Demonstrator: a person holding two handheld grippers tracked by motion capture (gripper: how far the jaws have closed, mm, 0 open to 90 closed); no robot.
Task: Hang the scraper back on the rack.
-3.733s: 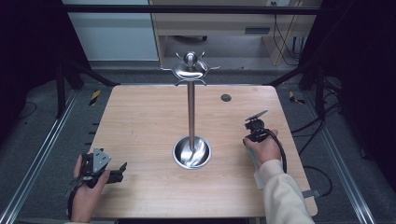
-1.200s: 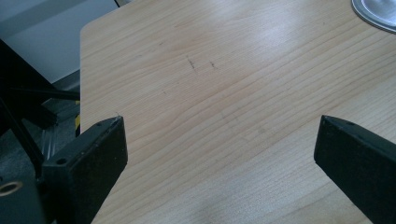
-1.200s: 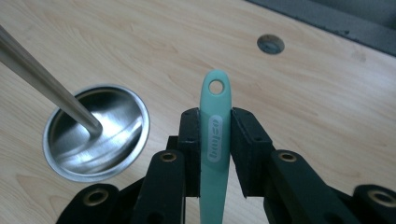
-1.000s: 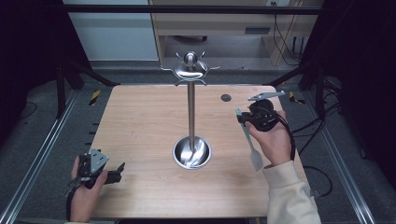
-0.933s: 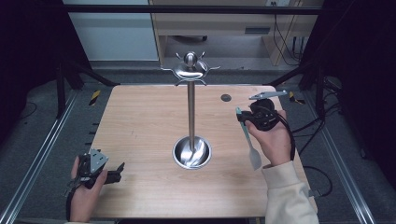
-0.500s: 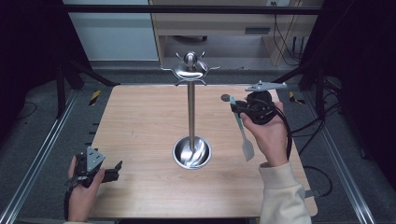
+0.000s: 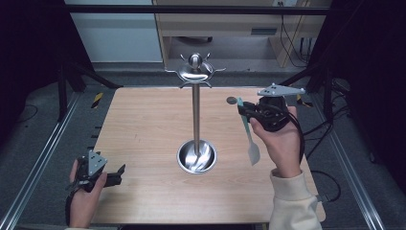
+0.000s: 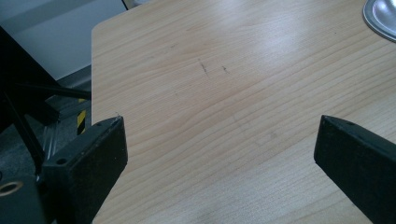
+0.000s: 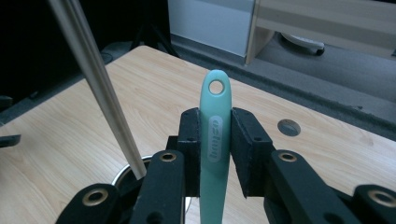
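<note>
A steel hanging stand (image 7: 196, 115) rises from a round dish base (image 7: 196, 156) at the table's middle, with several hooks around its top (image 7: 195, 72). My right gripper (image 7: 246, 111) is held in the air to the right of the pole, shut on the teal handle of a utensil (image 7: 245, 123) whose pale blade (image 7: 253, 152) hangs down. In the right gripper view the handle (image 9: 215, 135) stands upright between the jaws, its hanging hole at the tip, and the pole (image 9: 93, 79) slants at left. My left gripper (image 7: 117, 175) rests open at the front left, nothing between its jaws (image 8: 219, 140).
The wooden table (image 7: 143, 124) has a small round hole (image 7: 231, 100) near its back right edge. A corner of the dish base (image 8: 380, 16) shows at the top right of the left gripper view. Metal rails run along both sides of the table.
My right gripper has risen off the table with the utensil and moved back and left toward the stand's top. The left gripper has barely shifted.
</note>
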